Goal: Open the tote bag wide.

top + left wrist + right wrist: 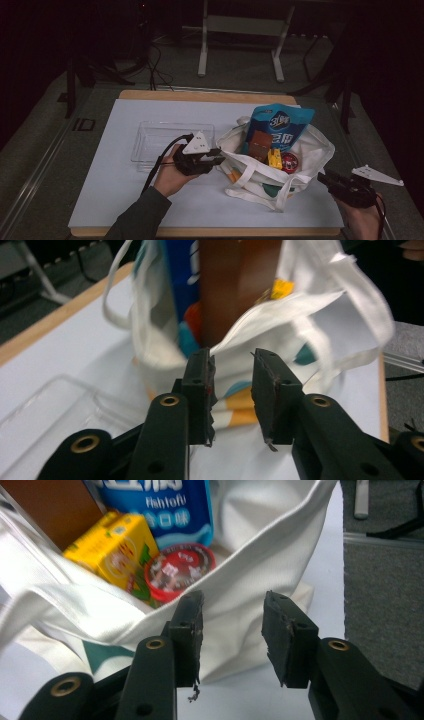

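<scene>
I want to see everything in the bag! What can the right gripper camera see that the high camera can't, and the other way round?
Right gripper view alone: the small print on the blue packet and the picture on the red lid. High view alone: the clear tray, the person's hands and the whole table. Both: the white bag, the yellow box, the brown box and the open right hand-held gripper.

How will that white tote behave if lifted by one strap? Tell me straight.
The tote is probably floppy: its cloth rim sags and folds. It likely weighs a fair bit, since a blue pouch, a yellow carton and a red tub sit inside. Lifted by one strap, it may tilt and spill.
</scene>
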Demonstrator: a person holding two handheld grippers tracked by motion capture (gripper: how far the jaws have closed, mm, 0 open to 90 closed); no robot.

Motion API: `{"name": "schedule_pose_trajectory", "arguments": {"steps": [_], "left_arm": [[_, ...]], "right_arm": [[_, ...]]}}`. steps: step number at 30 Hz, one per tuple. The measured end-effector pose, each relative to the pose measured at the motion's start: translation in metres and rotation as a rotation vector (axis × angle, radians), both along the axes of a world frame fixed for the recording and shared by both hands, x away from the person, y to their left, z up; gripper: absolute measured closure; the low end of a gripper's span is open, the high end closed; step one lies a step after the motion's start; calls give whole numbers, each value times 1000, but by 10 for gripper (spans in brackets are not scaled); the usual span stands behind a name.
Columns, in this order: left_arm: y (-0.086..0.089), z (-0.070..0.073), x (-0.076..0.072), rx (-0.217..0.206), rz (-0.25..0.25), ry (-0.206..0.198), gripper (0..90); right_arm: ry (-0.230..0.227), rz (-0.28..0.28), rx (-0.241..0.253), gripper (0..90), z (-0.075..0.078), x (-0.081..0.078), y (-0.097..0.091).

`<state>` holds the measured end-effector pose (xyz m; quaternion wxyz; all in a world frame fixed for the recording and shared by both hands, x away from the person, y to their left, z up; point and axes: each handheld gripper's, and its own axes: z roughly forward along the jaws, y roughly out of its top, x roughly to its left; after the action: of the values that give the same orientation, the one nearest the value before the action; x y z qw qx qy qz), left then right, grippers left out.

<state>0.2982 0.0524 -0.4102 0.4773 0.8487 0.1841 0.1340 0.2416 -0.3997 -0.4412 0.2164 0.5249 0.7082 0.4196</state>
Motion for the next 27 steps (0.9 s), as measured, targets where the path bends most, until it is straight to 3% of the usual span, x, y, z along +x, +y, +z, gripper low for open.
{"name": "schedule_pose_trajectory", "arguments": {"steps": [5, 9, 15, 17, 21, 27], "left_arm": [[-21, 6, -3, 46, -42, -38, 646], [-40, 1, 2, 97, -62, -46, 622], [-56, -4, 4, 130, -68, -61, 615], [-55, -1, 3, 111, -70, -63, 613], [-51, 3, 2, 94, -55, -82, 595], [-59, -2, 5, 118, -74, -83, 544]], "right_arm": [[-31, -2, 39, 557, 8, 1, 0], [-23, -19, 52, 530, 10, 9, 2], [-29, -26, 78, 524, 11, 15, 6], [-41, -24, 96, 504, 14, 15, 7], [-31, -33, 74, 501, 15, 17, 8], [-14, -61, 65, 601, 12, 21, 10]]}}
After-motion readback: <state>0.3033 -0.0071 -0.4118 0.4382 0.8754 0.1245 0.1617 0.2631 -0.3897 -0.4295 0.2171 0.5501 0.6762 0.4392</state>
